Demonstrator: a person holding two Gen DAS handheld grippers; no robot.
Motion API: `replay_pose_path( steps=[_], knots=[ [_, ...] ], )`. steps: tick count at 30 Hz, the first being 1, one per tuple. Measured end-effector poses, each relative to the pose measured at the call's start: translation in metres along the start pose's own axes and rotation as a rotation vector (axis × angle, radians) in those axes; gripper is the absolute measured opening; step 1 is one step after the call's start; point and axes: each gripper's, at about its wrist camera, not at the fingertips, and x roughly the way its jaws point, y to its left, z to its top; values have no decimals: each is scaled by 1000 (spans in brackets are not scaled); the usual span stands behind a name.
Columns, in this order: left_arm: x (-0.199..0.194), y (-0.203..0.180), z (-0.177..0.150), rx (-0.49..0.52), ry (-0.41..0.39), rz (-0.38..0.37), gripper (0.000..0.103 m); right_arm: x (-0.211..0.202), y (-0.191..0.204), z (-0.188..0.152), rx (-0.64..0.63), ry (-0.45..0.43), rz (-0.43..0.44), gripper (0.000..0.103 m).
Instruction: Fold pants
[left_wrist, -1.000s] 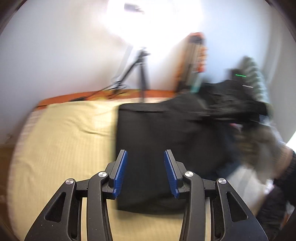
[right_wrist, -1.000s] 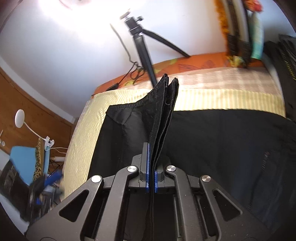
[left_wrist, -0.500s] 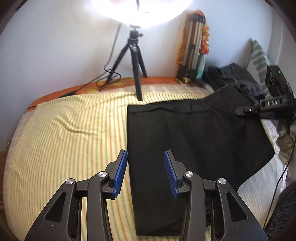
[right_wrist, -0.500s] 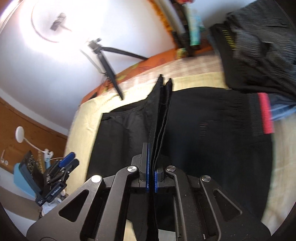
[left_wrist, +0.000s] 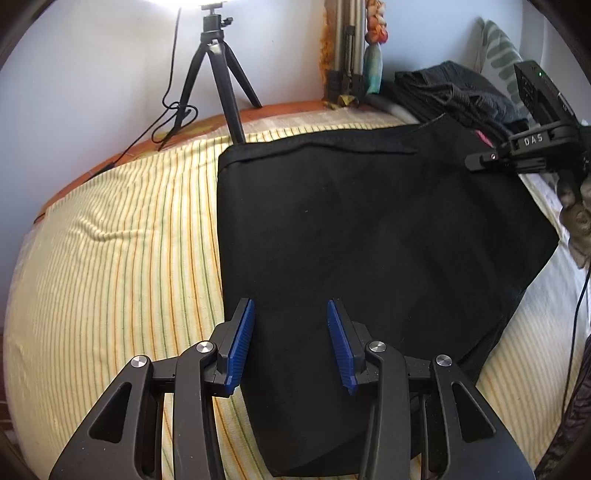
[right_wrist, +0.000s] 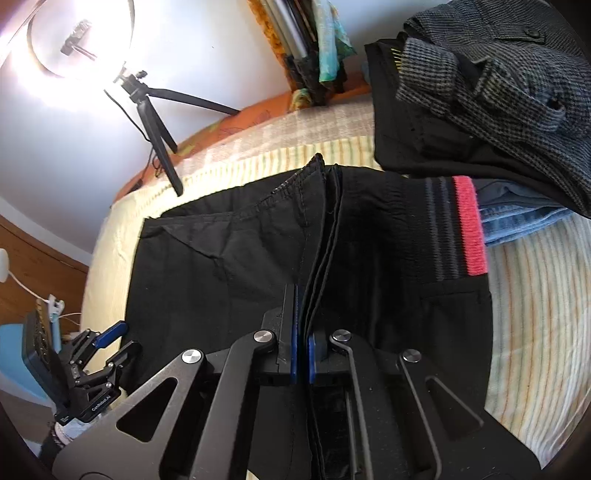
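Note:
Black pants (left_wrist: 351, 229) lie folded on a yellow striped bedsheet (left_wrist: 122, 258). My left gripper (left_wrist: 290, 347) is open and empty, hovering over the pants' near left edge. My right gripper (right_wrist: 303, 332) is shut on a bunched edge of the black pants (right_wrist: 221, 266) and holds the layers raised above the rest. It also shows in the left wrist view (left_wrist: 476, 160) at the pants' far right corner. The left gripper shows in the right wrist view (right_wrist: 110, 347) at the lower left.
A black tripod (left_wrist: 218, 74) with a ring light stands at the bed's far edge. A pile of folded clothes (right_wrist: 491, 92) lies at the far right, with a red-banded garment (right_wrist: 467, 225) beneath it. A patterned pillow (left_wrist: 498, 51) leans in the corner.
My right gripper has carried the pinched pants edge to the right, toward the clothes pile, and the pants have spread flat. My left gripper has moved closer over the near left edge.

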Motion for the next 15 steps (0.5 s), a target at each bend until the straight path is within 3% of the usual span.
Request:
replay_pose_path(
  steps=[6,11,13,15],
  knots=[
    [-2,0,-1,6,6,14,40,7,2,-5,-84,4,-133,5],
    [-7,8,-6,-36,11,10,40,-14,13,-5,-120,-72,-225,17],
    [-9,10,-8,-56,11,7,40,-24,23,-6,-150,-112,-227,19],
    [-11,13,-10,-79,14,2,40,-31,38,-7,-179,-144,-170,24]
  ],
)
